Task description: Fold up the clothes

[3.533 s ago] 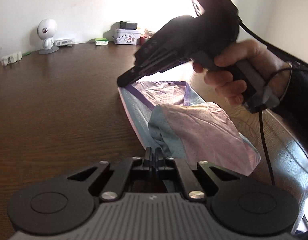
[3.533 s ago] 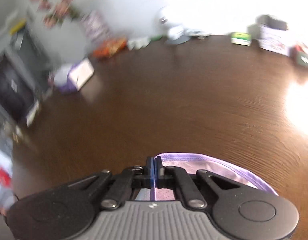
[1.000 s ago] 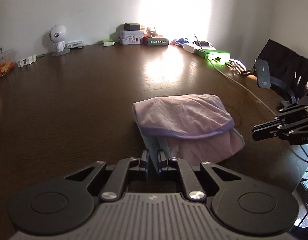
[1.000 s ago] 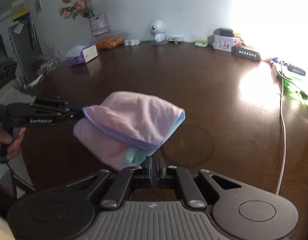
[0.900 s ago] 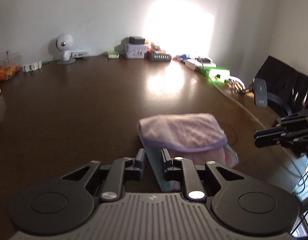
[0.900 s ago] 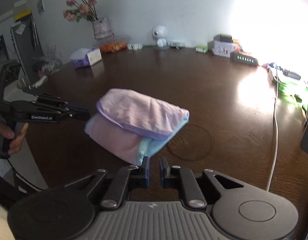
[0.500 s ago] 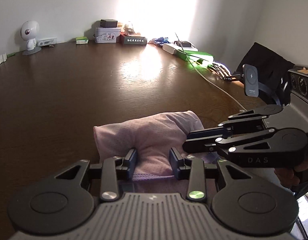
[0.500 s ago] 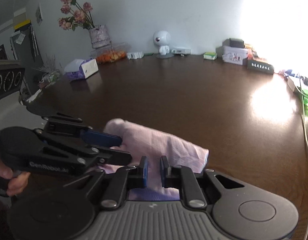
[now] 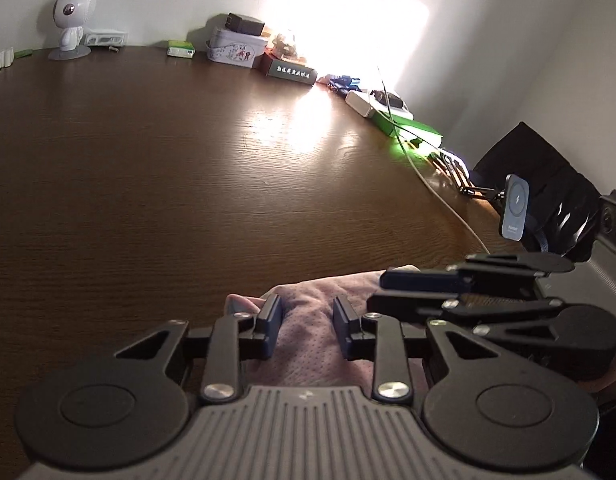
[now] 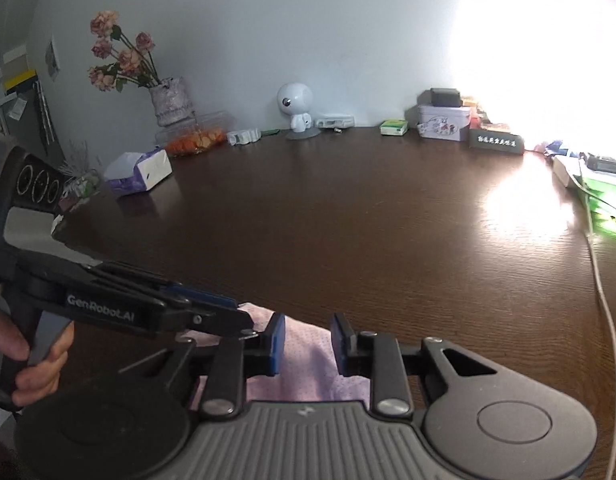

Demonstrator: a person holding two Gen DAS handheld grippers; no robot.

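On the near edge of the dark wooden worktop (image 9: 187, 184) lies the folded pink mesh garment (image 9: 316, 320), bunched into a compact bundle directly under both tools. Left tool (image 9: 307, 326): jaws apart and closing, fabric lying between them, pads not yet pressing on it. Right tool (image 10: 307, 344): jaws apart and opening, pink cloth showing in the gap, no pinch visible. Each tool appears in the other's view, crossing in from the side; they sit just beside one another over the bundle. A hand (image 10: 31, 364) holds the left tool's grip. Judgement: the fold looks made and laid down, so the step in hand is release or re-grip at the near hem. Next move probably calls for either tidying the bundle flat or taking a fresh pinch on one edge, keeping the layers from sliding apart. White cable (image 10: 604, 312) runs along the right side, well clear.
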